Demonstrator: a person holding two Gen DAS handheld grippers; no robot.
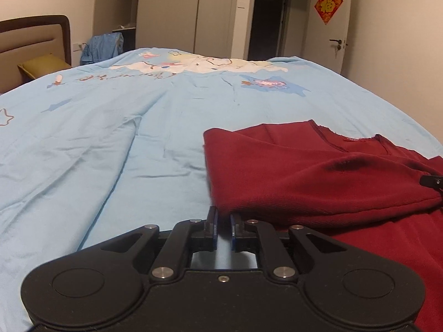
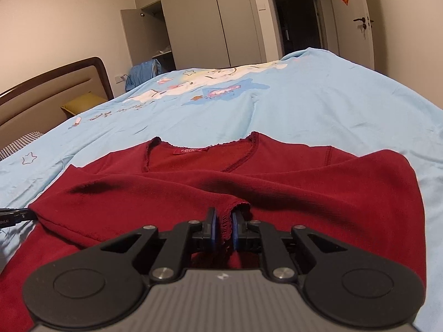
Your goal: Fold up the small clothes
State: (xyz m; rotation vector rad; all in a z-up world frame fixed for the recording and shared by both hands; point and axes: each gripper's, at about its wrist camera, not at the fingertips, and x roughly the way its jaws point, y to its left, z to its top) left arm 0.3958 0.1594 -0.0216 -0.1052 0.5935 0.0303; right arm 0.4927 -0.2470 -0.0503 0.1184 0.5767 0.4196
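A dark red top (image 2: 277,188) lies on the light blue bed cover (image 2: 318,105), neckline and label away from me. My right gripper (image 2: 227,218) is shut on a frayed edge of a red layer folded over the body. In the left wrist view the same top (image 1: 318,171) fills the right side. My left gripper (image 1: 223,215) sits at the left corner of that folded layer, jaws a narrow gap apart and pinching the corner at their tips. The left gripper's tip (image 2: 16,215) shows at the garment's left edge, and the right gripper's tip (image 1: 432,180) peeks in at the far right.
The printed bed cover (image 1: 110,138) spreads wide to the left and ahead. A brown headboard (image 1: 33,36) and yellow pillow (image 1: 44,65) are at far left. Wardrobes (image 2: 207,22), a blue garment on a chair (image 1: 102,45) and a door (image 1: 335,25) stand beyond the bed.
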